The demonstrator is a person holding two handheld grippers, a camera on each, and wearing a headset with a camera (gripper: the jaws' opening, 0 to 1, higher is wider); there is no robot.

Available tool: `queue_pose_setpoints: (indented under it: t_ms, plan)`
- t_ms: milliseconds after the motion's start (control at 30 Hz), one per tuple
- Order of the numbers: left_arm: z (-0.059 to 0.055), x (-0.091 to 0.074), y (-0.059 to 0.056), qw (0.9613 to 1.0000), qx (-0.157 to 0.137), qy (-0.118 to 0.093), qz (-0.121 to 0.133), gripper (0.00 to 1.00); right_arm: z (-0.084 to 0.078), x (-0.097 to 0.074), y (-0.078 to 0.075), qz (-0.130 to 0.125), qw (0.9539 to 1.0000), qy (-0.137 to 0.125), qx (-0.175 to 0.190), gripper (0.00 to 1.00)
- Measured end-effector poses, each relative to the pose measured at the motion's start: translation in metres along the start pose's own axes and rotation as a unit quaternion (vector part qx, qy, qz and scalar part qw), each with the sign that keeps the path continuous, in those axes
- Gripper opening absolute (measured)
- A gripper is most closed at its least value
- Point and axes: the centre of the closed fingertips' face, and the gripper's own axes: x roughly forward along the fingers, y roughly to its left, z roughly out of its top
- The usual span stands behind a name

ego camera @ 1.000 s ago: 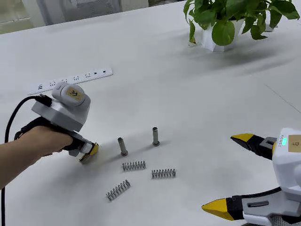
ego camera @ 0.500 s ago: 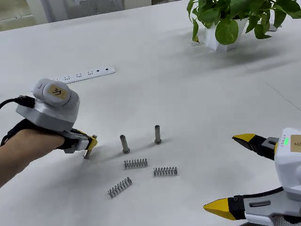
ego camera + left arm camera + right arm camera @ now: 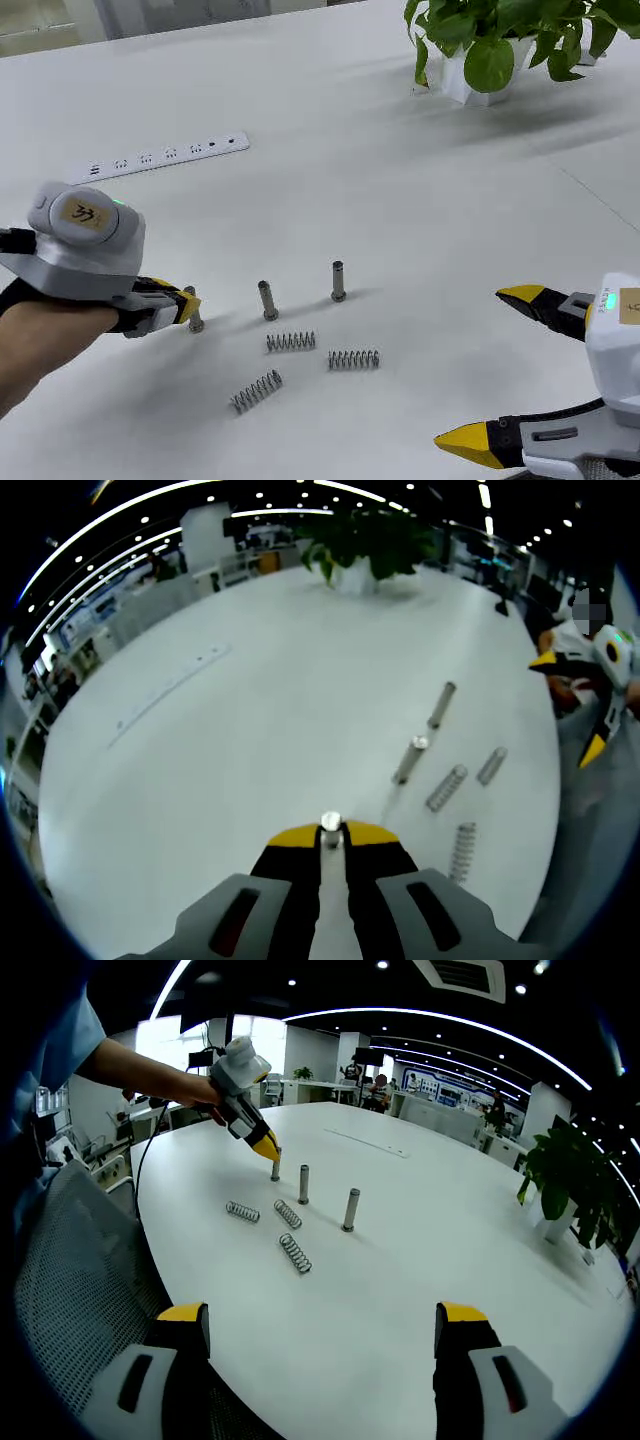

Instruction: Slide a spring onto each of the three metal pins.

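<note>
My left gripper (image 3: 183,307) (image 3: 331,836) is shut on a metal pin (image 3: 196,321) (image 3: 331,822), which stands upright on the white table at the left. Two more pins (image 3: 267,300) (image 3: 338,281) stand upright just to its right. Three springs (image 3: 290,341) (image 3: 353,358) (image 3: 255,390) lie flat in front of the pins. The right gripper view has the same pins (image 3: 304,1184) (image 3: 350,1209) and springs (image 3: 288,1214) (image 3: 295,1253) (image 3: 242,1211). My right gripper (image 3: 490,366) (image 3: 320,1320) hovers open at the near right, well away from them.
A white power strip (image 3: 160,157) lies at the back left of the table (image 3: 400,180). A potted plant (image 3: 480,50) stands at the back right. A black cable runs off the left gripper toward the left edge.
The left hand has rolled and drawn back to the left. The pin in its jaws, tilted before, now stands upright on the table. The right gripper has stayed put.
</note>
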Motion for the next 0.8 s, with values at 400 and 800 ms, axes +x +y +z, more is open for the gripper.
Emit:
queue_pose_setpoints:
  t_ms: [400, 800]
  plan:
    - [-0.0033, -0.0044, -0.0052, 0.9999, 0.015, -0.006, 0.001, 0.08, -0.0008, 0.0006, 0.0004, 0.001, 1.0, 0.003, -0.001, 0.94]
    - [-0.0065, -0.0095, -0.0047, 0.9995, 0.028, -0.012, 0.009, 0.08, -0.0009, 0.0011, 0.0007, 0.003, 1.0, 0.005, -0.003, 0.95]
